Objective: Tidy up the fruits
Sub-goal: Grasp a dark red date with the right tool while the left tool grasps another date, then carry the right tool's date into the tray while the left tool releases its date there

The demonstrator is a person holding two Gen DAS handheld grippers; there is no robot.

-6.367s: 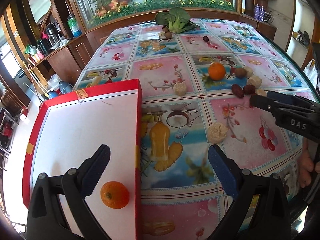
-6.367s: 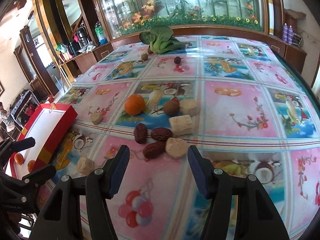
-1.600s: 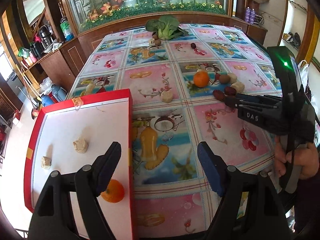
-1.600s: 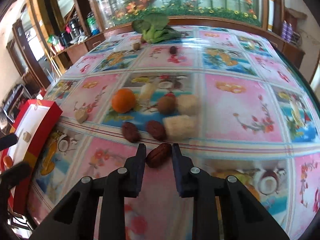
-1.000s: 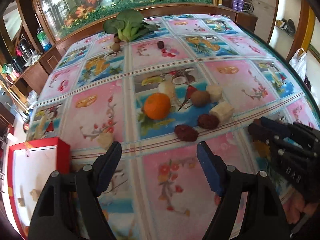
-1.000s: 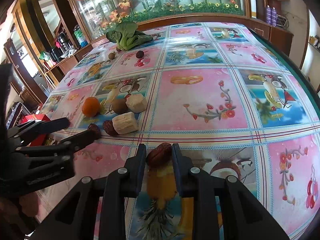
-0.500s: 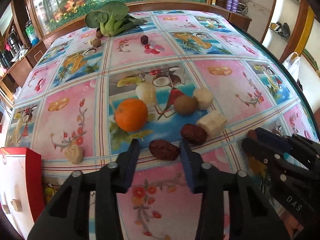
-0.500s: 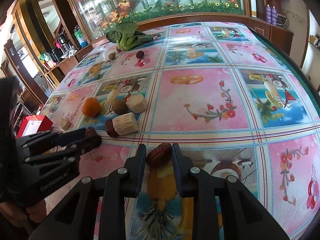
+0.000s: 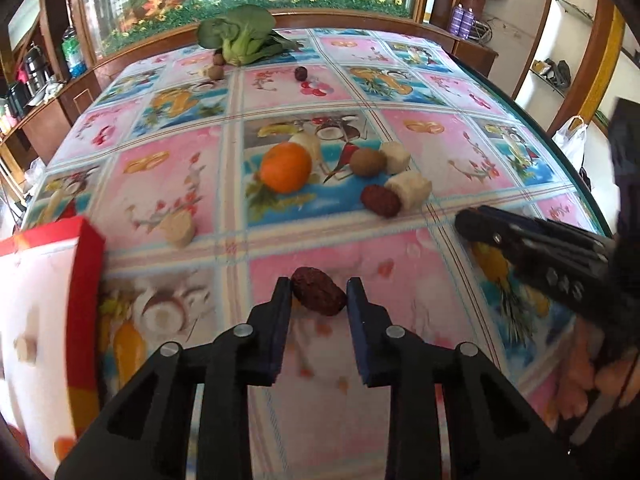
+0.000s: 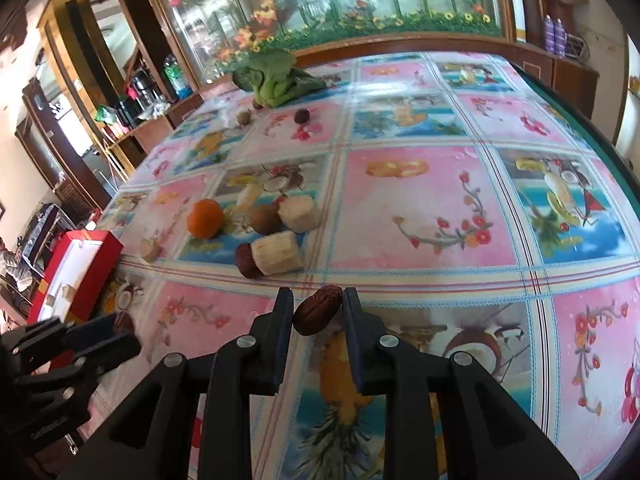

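In the left wrist view my left gripper [image 9: 319, 283] has a dark red date [image 9: 320, 298] between its pads; the jaws are closing and both pads touch it, just above the tablecloth. A red box with a white floor [image 9: 90, 256] lies at the left. My right gripper [image 10: 317, 292] is shut on another date [image 10: 318, 310], held over the cloth. An orange [image 9: 285, 167], a kiwi [image 9: 367, 162], a third date [image 9: 380, 200] and pale cut chunks [image 9: 410, 196] sit grouped mid-table. The right gripper [image 9: 480, 220] also shows at the right of the left wrist view.
A lone pale chunk [image 9: 180, 229] lies near the box corner. A leafy green [image 9: 240, 38], small brown fruits and a dark fruit [image 9: 301, 74] lie at the far end. The table's curved edge [image 9: 560, 148] runs along the right. A hand [image 9: 608, 380] holds the right gripper.
My left gripper went from wide open to closed around the date and drew back toward the red box with it. The right gripper kept still with its date.
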